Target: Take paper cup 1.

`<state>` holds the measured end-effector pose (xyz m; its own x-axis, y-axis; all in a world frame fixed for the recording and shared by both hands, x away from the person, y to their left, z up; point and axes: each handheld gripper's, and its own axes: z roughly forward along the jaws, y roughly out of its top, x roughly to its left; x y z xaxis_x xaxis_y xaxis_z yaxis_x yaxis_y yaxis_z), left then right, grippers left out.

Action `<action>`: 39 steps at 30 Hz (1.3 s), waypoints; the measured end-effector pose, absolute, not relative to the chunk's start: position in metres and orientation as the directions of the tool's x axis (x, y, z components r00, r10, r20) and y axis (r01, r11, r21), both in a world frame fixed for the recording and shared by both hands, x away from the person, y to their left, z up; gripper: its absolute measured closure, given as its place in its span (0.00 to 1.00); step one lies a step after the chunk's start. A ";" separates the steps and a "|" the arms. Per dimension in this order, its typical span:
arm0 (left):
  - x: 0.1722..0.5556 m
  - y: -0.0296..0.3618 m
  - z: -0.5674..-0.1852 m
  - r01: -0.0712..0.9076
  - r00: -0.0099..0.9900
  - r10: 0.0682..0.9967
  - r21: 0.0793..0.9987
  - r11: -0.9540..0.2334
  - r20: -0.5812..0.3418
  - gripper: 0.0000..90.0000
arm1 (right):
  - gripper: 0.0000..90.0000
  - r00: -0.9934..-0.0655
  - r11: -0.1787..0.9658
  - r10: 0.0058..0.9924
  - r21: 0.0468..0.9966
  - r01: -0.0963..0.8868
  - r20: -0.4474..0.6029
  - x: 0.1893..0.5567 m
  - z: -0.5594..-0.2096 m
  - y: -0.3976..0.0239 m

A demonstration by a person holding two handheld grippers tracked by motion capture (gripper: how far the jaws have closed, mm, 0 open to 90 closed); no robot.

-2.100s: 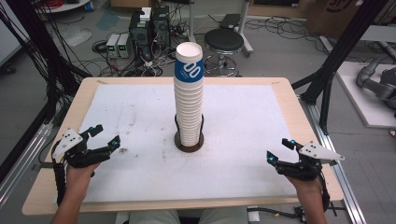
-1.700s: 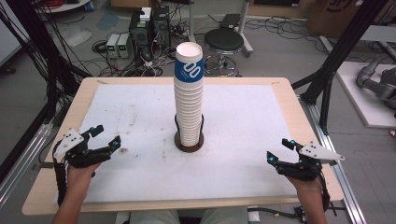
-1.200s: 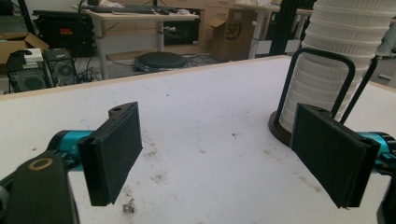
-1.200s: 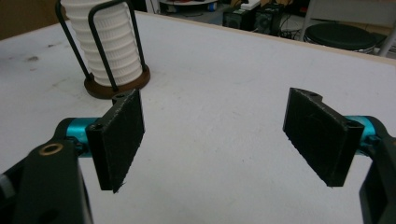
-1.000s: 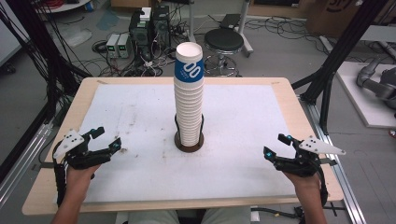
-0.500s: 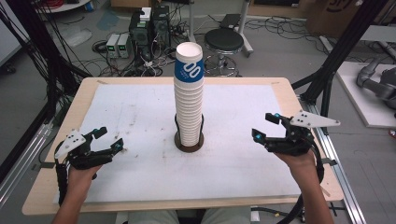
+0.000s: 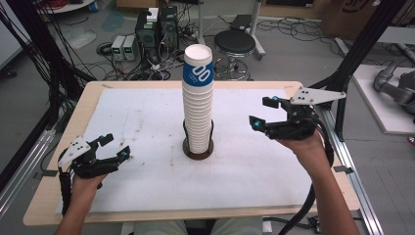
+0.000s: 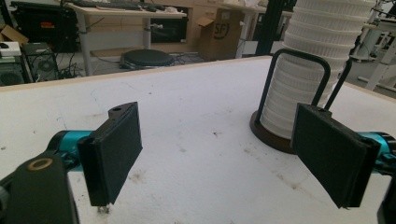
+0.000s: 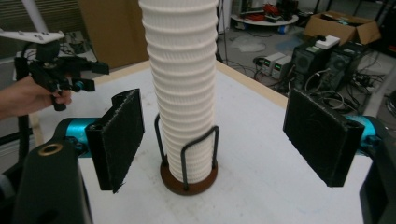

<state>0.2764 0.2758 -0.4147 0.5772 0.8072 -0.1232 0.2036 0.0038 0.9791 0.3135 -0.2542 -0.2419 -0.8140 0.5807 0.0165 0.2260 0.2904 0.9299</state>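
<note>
Cup stack: we are looking at a tall stack of white ribbed paper cups point(image 7: 197, 107), its top cup banded in blue, standing upright near the middle of the desk point(image 7: 147, 112).
Holder: the stack is sitting in a round dark base with black wire uprights point(image 9: 188, 173), which we judge are keeping the column from toppling when a cup is pulled off.
Right hand-held gripper point(image 7: 264, 113): we are holding it raised off the desk to the right of the stack, jaws pointing toward the cups and spread wide with nothing between them. In the right gripper view the stack is sitting centred between the two black pads point(image 9: 119, 140), so we judge that we are lining up for a grasp on the column.
Height: the gripper is hanging apart from the cups, level with the stack's middle, in our judgement.
Left hand-held gripper point(image 7: 113, 148): we are resting it low at the desk's left front, well apart from the stack, jaws parted and empty. We judge that it is waiting there so as not to crowd the reach.
Left gripper view: the holder and lower cups point(image 8: 299, 93) are showing off to the right, beyond the right jaw.
Surroundings: a black stool point(image 7: 235, 43) and computer towers point(image 7: 157, 24) are standing on the floor behind the desk.
</note>
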 end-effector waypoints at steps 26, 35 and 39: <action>0.279 0.276 -0.418 0.218 0.589 0.797 0.976 0.004 -0.135 0.18 | 0.23 -0.884 0.309 0.466 0.931 0.196 0.032 0.353 -0.169 -0.188; 0.279 0.276 -0.418 0.221 0.592 0.794 0.975 0.008 -0.141 0.18 | 0.23 -0.886 0.323 0.461 0.923 0.208 0.038 0.373 -0.152 -0.165; 0.280 0.276 -0.419 0.223 0.593 0.792 0.975 0.007 -0.142 0.18 | 0.23 -0.888 0.328 0.459 0.921 0.213 0.042 0.381 -0.146 -0.155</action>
<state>0.2800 0.2764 -0.4189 0.5932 0.7925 -0.1416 0.2227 0.0074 0.9749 0.3812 -0.1546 -0.1456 -0.8875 0.4588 0.0419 0.2128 0.3276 0.9205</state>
